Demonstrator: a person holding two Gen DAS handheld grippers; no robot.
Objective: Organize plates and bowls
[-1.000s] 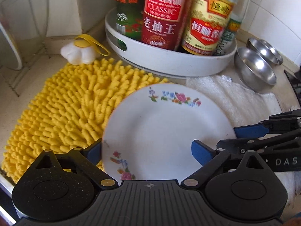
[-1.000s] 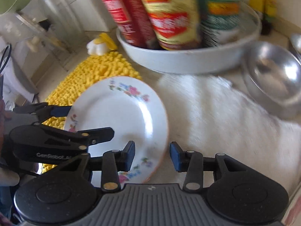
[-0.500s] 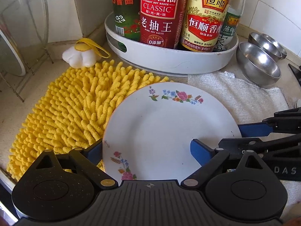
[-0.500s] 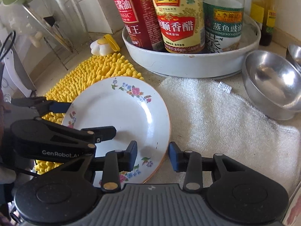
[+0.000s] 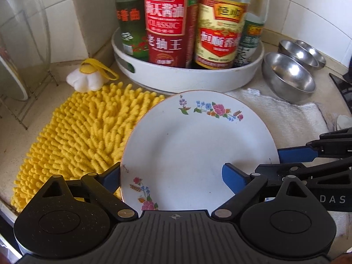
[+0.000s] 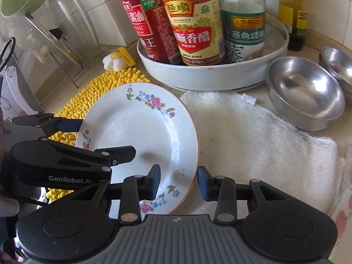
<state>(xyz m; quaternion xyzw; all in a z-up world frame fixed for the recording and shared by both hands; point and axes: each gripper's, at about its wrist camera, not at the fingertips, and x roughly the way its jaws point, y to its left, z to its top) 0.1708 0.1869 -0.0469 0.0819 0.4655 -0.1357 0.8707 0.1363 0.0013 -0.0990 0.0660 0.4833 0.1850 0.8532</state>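
Now, plate (image 5: 193, 145): white with flower prints, raised and tilted above the bench (image 5: 13, 140), over the seam between the yellow mat (image 5: 74, 132) and the white towel (image 6: 259, 136).
Left gripper (image 5: 171, 177): jaws set wide on either side of the plate's near-left rim, one finger under it and one over its face; whether they press it cannot be told.
Right gripper (image 6: 178, 181): jaws straddle the plate's right rim, a gap showing at each pad, so released.
Bowls (image 6: 305, 92): steel, empty, at the bench's right back, the nearest touching the towel's far corner, two more just behind it.
Tray (image 5: 198, 79): round, white, against the tiled wall behind the plate, holding sauce bottles (image 5: 167, 22).
Sponge (image 5: 85, 78): white and yellow, beside the mat's far edge.
Rack (image 6: 66, 50): wire, at the left back corner, holding a glass lid.
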